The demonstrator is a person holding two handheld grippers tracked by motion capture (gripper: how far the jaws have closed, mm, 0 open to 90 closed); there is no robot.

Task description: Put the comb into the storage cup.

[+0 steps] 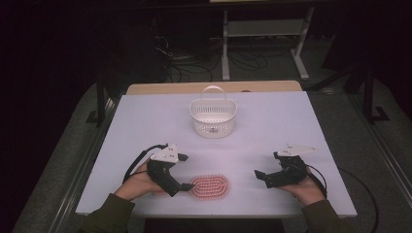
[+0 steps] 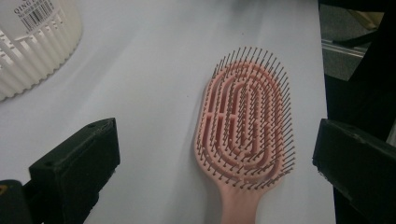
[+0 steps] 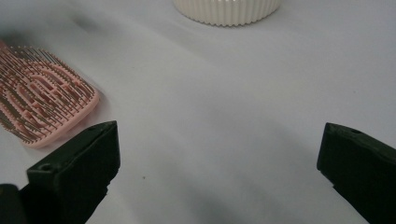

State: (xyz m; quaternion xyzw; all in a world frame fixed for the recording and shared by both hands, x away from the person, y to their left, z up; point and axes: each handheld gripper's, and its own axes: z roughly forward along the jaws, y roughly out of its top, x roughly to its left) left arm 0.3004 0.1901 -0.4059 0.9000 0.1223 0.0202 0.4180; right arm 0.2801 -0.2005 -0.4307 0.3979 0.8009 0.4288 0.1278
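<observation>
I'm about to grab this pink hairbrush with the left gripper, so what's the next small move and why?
Probably ease the left gripper forward and down until its open jaws straddle the pink hairbrush's handle, then close. The brush lies bristles-up on the table, its handle pointing toward that gripper, and nothing is gripped yet. The white basket stands farther back.
</observation>
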